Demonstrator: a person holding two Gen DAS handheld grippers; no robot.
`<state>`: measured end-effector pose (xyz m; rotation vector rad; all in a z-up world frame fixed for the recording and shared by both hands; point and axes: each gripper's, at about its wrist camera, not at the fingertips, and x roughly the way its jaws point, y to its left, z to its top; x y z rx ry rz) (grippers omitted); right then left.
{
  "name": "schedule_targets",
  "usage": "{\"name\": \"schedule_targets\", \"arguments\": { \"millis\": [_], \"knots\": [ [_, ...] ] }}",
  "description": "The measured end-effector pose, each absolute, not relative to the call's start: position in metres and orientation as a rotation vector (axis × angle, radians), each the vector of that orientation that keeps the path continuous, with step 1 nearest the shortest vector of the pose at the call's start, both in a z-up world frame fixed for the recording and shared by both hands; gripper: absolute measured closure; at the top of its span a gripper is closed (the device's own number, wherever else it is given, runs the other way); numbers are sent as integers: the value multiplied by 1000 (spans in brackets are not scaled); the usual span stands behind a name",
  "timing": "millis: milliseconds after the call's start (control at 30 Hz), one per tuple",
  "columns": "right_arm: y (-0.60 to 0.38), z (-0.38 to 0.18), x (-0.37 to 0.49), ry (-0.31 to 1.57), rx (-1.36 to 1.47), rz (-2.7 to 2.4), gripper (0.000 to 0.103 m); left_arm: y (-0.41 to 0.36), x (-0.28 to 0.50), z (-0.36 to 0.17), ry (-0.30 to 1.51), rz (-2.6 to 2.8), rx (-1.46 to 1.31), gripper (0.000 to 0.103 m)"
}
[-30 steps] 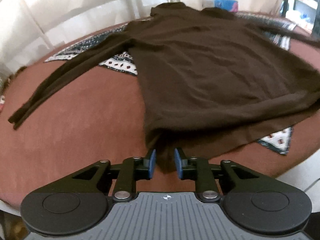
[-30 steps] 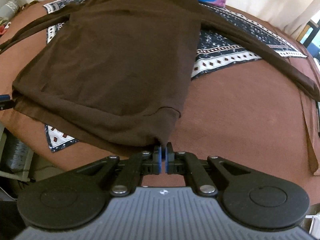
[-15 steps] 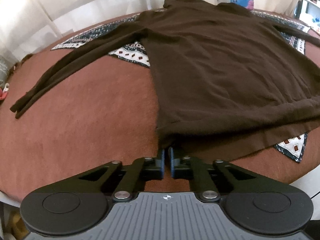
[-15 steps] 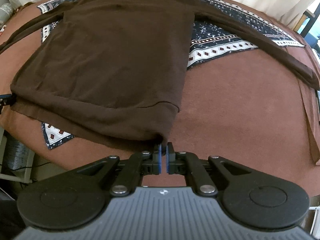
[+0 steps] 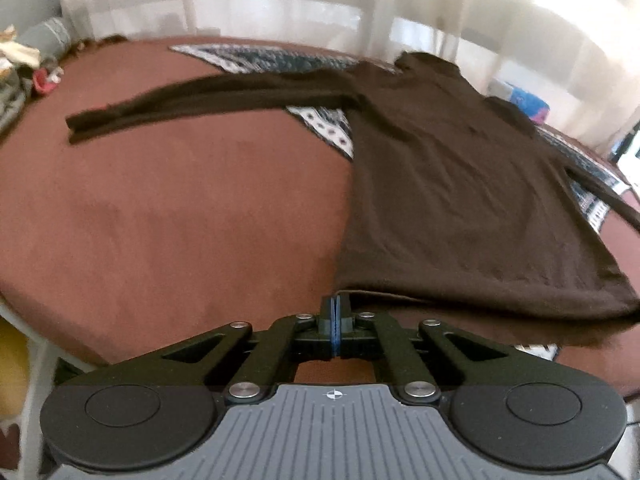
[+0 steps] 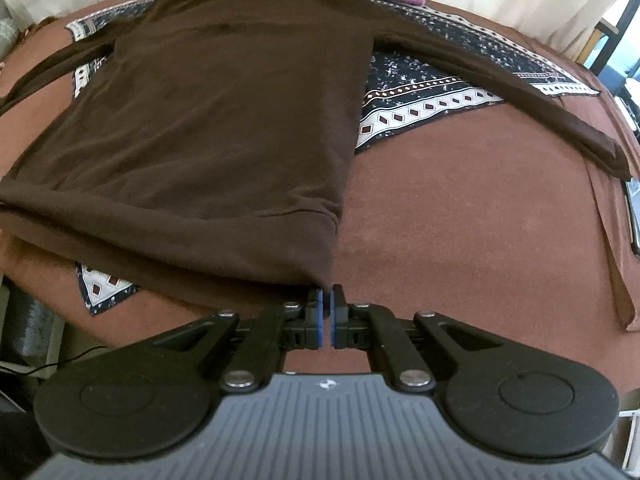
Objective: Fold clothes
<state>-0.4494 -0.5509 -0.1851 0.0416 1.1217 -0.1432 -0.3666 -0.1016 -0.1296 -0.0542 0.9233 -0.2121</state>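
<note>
Right wrist view: right gripper (image 6: 326, 300) pinches the long-sleeved dark brown knit sweater (image 6: 224, 112) at its hem corner; left gripper (image 5: 336, 308) jaws pressed together beside the opposite corner.

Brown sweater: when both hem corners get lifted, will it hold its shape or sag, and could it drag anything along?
The brown sweater lies limp with soft creases, so it will probably sag between the left gripper and right gripper. Its long sleeves will likely trail. The patterned cloth under it might get dragged along.
</note>
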Motion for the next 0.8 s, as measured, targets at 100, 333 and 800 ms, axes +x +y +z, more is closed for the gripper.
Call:
{"name": "schedule_targets", "arguments": {
  "millis": [100,333,800],
  "knots": [
    [-558,-190,-450,1147,65,-154,100,-105,-369,-142,964,-238,13,103],
    [-561,-194,-450,1190,65,-141,99,-100,-373,-137,968,-261,85,103],
    [-503,-195,-437,1136,-315,97,68,-161,-344,-140,841,-480,330,75]
  ]
}}
